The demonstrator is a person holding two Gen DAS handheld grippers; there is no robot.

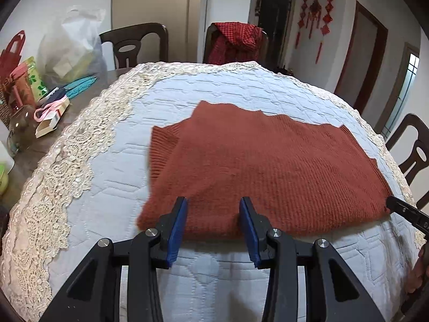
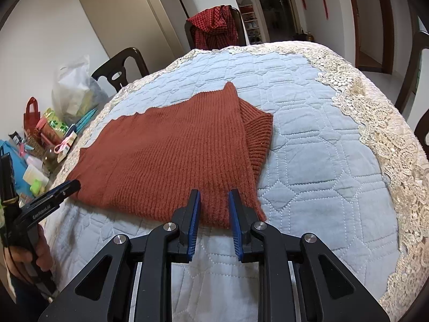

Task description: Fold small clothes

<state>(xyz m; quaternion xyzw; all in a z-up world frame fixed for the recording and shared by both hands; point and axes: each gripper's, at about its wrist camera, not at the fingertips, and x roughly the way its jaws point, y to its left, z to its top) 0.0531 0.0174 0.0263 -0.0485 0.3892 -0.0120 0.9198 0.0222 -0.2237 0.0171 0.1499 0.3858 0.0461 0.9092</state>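
Note:
A rust-red knit sweater (image 1: 262, 161) lies folded flat on the pale blue quilted cover (image 1: 112, 177), with a ribbed sleeve end sticking out at its side. My left gripper (image 1: 213, 201) stands open, its blue pads (image 1: 178, 225) straddling the sweater's near edge, and the cloth between them lies flat. The right gripper's tip (image 1: 402, 209) touches the sweater's near right corner. In the right wrist view my right gripper (image 2: 214, 193) is open over the near edge of the sweater (image 2: 166, 155) by its right corner. The left gripper (image 2: 64, 189) shows at the sweater's left corner.
Cream lace (image 1: 67, 161) borders the quilt. Bags, ribbons, a jar and boxes (image 1: 32, 102) crowd the bare tabletop at the left. Dark wooden chairs (image 1: 134, 45) ring the table; one carries a red checked garment (image 1: 236, 40). A hand (image 2: 40, 249) grips the left tool.

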